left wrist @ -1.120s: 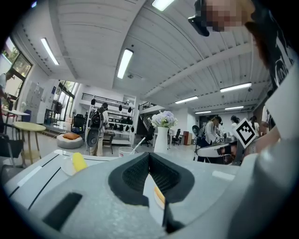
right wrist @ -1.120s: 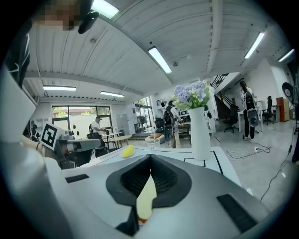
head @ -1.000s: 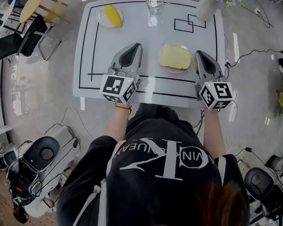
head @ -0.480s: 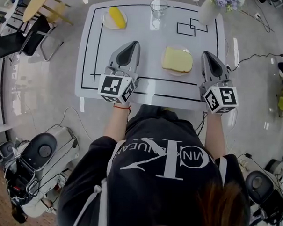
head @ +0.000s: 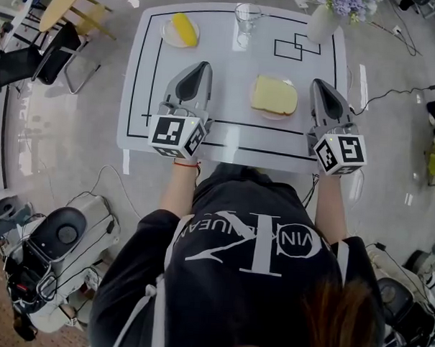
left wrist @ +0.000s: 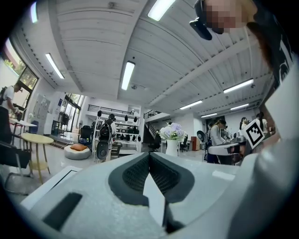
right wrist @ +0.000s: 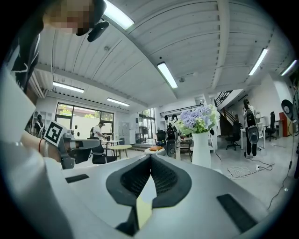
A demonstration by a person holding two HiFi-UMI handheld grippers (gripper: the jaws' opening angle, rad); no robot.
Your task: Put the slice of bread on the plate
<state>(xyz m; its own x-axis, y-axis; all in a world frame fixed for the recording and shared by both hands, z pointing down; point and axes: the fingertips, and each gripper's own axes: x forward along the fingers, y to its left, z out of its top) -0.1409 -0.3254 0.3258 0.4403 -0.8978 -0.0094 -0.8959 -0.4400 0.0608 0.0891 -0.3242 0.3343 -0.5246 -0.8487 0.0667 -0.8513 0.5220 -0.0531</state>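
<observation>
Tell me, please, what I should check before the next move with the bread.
1. Is the bread in view? Ok: it lies between the two tools.
2. Is it on the plate? Likely ok: a pale rim shows under it.
3. Is the left tool free? Ok: jaws shut on nothing.
4. Is the right tool free? Ok: jaws shut on nothing.
5. Are the glass and the vase out of the way? Ok: both stand at the far edge of the table, apart from the tools.
</observation>
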